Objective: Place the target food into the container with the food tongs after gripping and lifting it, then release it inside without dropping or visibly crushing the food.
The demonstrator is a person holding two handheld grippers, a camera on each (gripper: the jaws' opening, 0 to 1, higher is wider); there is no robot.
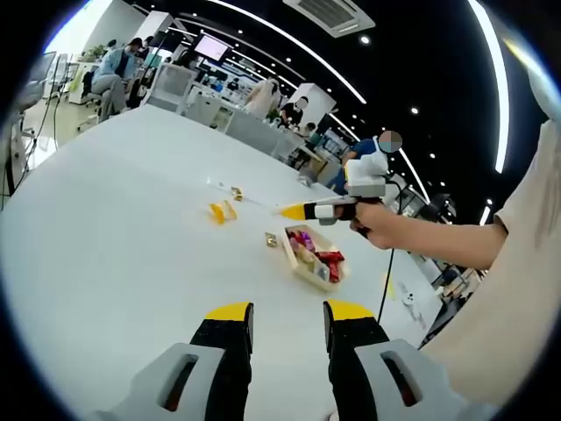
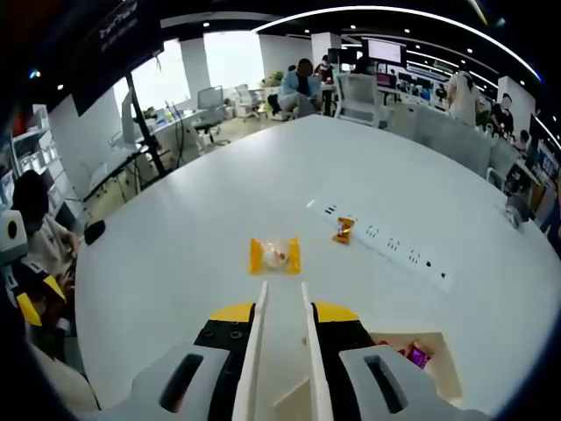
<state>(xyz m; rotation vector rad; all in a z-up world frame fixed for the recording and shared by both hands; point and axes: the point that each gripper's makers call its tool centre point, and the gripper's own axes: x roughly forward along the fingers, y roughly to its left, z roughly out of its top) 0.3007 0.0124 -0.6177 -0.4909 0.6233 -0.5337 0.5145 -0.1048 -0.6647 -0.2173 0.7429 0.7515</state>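
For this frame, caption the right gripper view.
Right gripper holds food tongs aimed at a yellow-wrapped snack on the white table.

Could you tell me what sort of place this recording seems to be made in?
Most likely an open-plan office or lab: a large white table with a built-in power strip, people seated at desks behind it, wall screens, and linear ceiling lights.
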